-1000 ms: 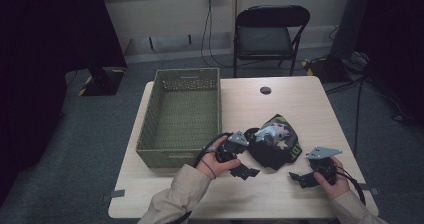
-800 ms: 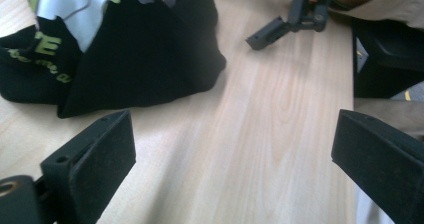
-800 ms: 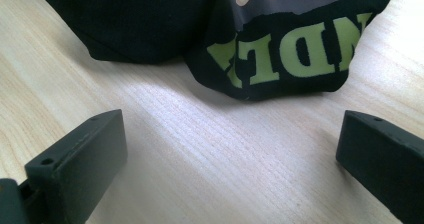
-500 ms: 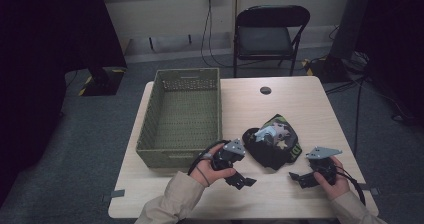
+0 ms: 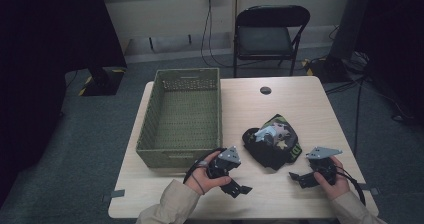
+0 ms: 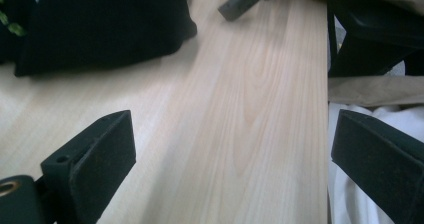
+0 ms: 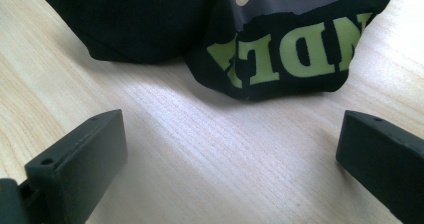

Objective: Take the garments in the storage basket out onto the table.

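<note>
Here we hold both grippers low over the wooden table [image 5: 300, 109], left gripper [image 5: 239, 188] and right gripper [image 5: 296, 178] spread wide, empty, flanking the crumpled black printed garment [image 5: 272, 144].

high view dim; tool views bright; near jaws blurred

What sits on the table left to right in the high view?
Green woven basket → left gripper, jaws open → crumpled black printed garment → right gripper, jaws open.
</note>
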